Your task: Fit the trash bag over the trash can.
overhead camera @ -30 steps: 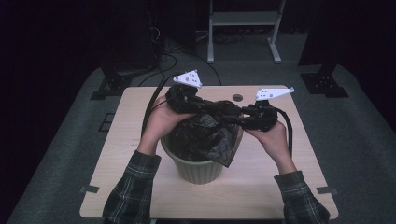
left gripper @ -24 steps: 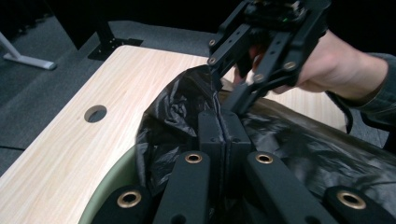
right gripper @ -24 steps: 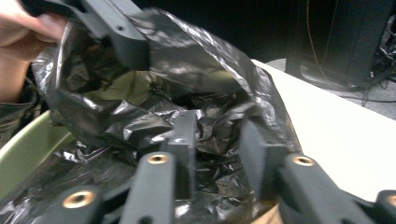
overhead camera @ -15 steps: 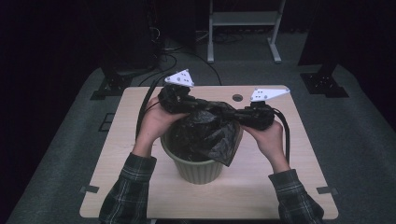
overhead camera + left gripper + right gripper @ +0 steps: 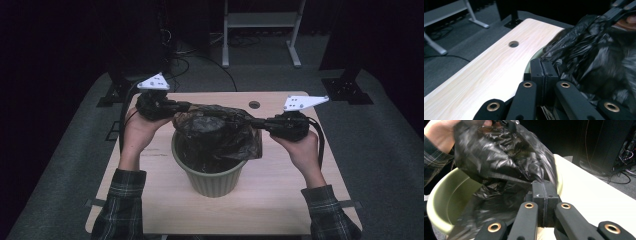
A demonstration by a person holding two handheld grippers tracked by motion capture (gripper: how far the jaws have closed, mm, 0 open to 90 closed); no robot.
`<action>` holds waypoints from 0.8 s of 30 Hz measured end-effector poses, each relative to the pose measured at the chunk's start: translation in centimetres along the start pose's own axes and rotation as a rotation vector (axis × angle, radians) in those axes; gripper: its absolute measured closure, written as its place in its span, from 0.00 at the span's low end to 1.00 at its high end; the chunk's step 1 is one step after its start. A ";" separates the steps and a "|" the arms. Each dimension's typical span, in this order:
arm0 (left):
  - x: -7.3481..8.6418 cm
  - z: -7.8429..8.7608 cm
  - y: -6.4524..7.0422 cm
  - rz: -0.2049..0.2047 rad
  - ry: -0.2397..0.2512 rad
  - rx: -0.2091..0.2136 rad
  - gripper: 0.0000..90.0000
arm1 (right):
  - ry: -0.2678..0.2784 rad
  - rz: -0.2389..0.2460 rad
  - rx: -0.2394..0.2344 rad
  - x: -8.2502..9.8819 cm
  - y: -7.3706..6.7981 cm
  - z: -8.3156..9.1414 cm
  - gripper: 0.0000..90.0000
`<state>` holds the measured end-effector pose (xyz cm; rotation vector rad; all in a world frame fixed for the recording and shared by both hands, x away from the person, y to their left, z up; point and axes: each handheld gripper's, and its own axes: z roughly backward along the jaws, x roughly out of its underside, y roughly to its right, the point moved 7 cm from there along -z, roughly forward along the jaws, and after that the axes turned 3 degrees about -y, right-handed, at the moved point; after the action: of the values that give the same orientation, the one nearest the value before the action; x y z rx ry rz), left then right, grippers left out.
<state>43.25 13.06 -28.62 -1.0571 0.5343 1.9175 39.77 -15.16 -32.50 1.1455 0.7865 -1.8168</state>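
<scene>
A black plastic bag (image 5: 217,131) is stretched above a green bin (image 5: 212,172) that stands upright near the middle of the bench (image 5: 280,200), mouth up. The bag's long axis runs side to side across the bin's mouth, level with the bench's far edge, one end toward each hand; its lower folds sag into the bin.

Left gripper (image 5: 181,106): at the bin's left rim, fingers (image 5: 537,72) pressed fully together with a fold of the bag pinched between them, as its own view shows.

Right gripper (image 5: 256,121): at the bin's right rim, pointing back toward the left one. Its fingers (image 5: 539,192) have just closed and now meet on a gathered pleat of the bag.

A round hole (image 5: 254,105) in the bench lies beyond the bin, toward the far edge. The film is blurred in parts; I cannot tell where the bag's opening lies.
</scene>
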 end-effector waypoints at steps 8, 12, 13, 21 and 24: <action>2.9 2.9 -0.8 0.047 0.027 -0.043 0.99 | -0.012 0.002 0.005 0.8 -0.4 1.1 1.00; 3.9 3.9 -0.8 0.055 0.027 -0.058 0.99 | -0.026 0.013 0.014 1.2 -0.9 1.8 1.00; 4.1 4.2 -0.8 0.058 0.030 -0.065 0.99 | -0.032 0.013 0.014 1.3 -1.0 2.0 1.00; 5.6 5.7 -0.7 0.085 0.029 -0.100 0.99 | -0.053 0.013 0.039 2.5 -1.8 4.0 1.00; 6.4 5.6 -0.4 0.092 0.015 -0.098 0.99 | -0.065 0.003 0.039 3.3 -2.1 4.5 1.00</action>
<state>39.24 20.24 -30.81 -1.1271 0.5094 2.0359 35.36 -18.97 -33.59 1.1060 0.7138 -1.8652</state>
